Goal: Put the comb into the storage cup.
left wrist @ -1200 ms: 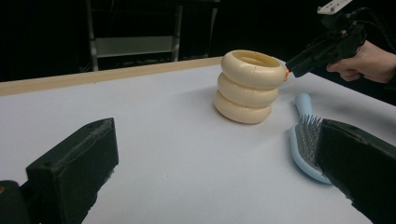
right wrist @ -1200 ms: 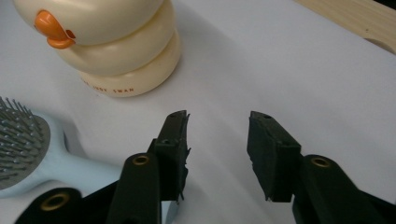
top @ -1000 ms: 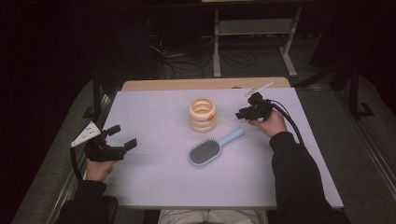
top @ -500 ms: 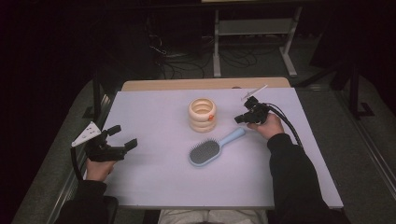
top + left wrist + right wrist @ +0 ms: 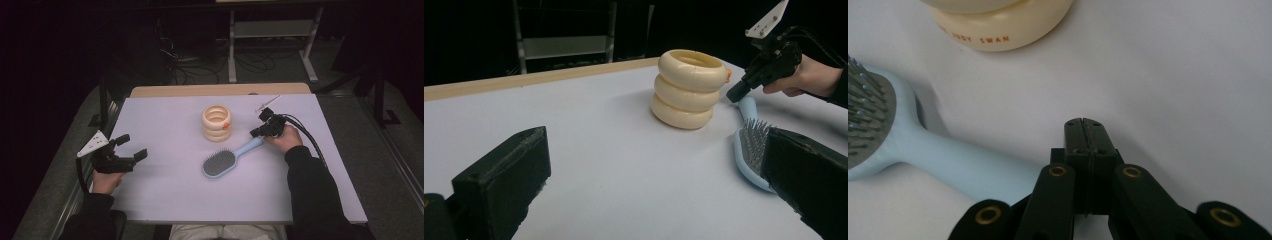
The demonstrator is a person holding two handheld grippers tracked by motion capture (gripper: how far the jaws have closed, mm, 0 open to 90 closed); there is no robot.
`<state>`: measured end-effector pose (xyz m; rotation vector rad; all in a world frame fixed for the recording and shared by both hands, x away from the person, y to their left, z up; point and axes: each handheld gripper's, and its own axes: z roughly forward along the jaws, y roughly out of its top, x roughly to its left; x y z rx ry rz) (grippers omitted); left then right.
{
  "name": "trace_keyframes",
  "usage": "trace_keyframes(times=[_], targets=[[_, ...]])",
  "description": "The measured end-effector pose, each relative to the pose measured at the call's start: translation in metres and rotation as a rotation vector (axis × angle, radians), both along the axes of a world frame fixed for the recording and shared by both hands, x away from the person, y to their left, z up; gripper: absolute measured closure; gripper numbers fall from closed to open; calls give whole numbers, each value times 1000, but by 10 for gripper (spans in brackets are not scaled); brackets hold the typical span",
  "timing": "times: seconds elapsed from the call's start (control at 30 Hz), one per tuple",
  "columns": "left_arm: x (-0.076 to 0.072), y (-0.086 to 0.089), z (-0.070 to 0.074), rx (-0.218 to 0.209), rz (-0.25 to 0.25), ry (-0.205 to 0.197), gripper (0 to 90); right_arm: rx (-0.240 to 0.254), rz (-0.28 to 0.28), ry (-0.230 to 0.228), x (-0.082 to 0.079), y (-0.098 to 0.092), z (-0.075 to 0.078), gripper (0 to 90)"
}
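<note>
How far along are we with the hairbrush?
Done: nothing yet. The hairbrush lies bristles-up on the table beside the cream ringed holder.
In hand: the right gripper sits at the handle's end, jaws shut on each other, the handle beside them, not between.
Left: probably gripping and moving the brush. The left gripper waits open, well apart.

**Count on your bench**

You have one light-blue hairbrush (image 5: 222,162) and, just beyond it, one cream stack (image 5: 217,122) of three rings. Two grippers: your left gripper (image 5: 131,148) and right gripper (image 5: 256,132).
</note>
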<state>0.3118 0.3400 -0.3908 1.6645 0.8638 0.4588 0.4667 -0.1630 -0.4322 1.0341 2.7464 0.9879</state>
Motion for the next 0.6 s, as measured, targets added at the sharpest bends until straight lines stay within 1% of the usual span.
trace_keyframes(times=[0.1, 0.3, 0.47, 0.6], targets=[[0, 0, 0, -1, 1, -2, 0, 4, 8, 0, -2, 0, 0, 887], [0, 0, 0, 2, 1, -2, 0, -16, 30, 16, -6, -1, 0, 887], [-1, -1, 0, 1, -5, -8, 0, -18, 35, 11, -9, -2, 2, 887], [-1, -1, 0, 2, -6, -10, 0, -38, 47, 15, -13, -2, 3, 887]])
